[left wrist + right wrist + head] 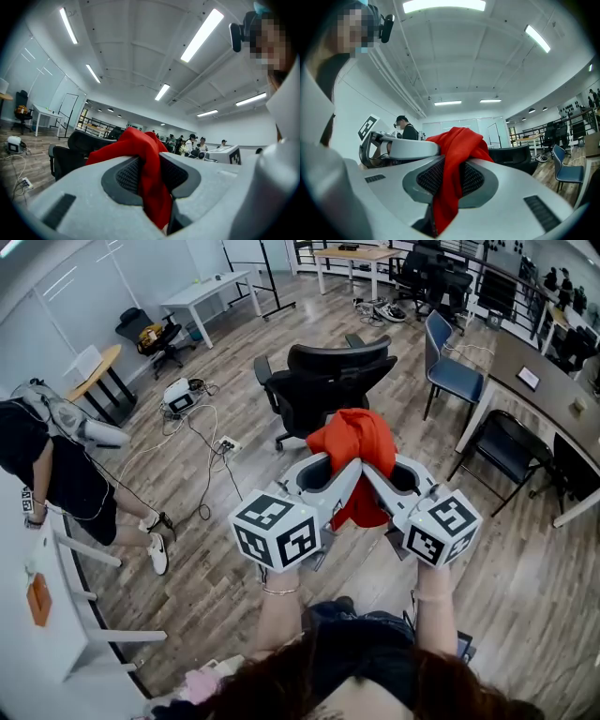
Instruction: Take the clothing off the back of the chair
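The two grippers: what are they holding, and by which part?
A red garment. The left gripper and right gripper each pinch a bunched fold of it, side by side; whether collar or hem cannot be told.

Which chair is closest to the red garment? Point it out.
The black swivel office chair, directly beyond the red garment; the blue chair and the thin-framed black chair stand farther right.

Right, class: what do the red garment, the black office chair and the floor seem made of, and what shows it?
By looks: red garment, soft matte fabric, bunching and draping in folds; black office chair, likely matte plastic and cloth, unclear; floor, wood or wood-look planks, grain and seams showing.
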A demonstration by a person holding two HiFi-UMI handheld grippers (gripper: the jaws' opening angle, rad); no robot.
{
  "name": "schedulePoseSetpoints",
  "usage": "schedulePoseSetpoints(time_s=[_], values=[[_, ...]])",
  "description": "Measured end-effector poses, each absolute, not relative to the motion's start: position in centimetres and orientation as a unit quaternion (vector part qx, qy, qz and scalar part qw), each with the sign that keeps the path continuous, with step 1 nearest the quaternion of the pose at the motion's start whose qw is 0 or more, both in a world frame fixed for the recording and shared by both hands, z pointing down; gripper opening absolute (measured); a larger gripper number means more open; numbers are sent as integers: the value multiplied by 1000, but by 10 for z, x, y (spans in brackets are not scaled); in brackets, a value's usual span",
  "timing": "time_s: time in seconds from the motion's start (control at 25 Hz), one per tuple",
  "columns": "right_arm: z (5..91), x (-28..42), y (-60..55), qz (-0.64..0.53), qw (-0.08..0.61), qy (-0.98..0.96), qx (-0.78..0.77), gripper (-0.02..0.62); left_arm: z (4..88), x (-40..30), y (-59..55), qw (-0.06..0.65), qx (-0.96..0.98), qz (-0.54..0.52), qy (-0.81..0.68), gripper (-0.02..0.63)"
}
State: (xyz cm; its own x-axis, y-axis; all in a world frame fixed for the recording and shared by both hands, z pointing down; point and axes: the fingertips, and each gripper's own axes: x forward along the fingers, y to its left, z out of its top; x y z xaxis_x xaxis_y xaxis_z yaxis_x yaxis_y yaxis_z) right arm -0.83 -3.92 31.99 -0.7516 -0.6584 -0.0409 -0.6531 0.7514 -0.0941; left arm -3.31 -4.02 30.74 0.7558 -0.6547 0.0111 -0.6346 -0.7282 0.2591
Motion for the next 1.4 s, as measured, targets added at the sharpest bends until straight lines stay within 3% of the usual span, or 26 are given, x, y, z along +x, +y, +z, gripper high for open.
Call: schedulePoseSetpoints(time_s=[1.4], values=[[312,77,66,-40,19,942,-331,67,303,47,65,115,921,-25,-372,106]])
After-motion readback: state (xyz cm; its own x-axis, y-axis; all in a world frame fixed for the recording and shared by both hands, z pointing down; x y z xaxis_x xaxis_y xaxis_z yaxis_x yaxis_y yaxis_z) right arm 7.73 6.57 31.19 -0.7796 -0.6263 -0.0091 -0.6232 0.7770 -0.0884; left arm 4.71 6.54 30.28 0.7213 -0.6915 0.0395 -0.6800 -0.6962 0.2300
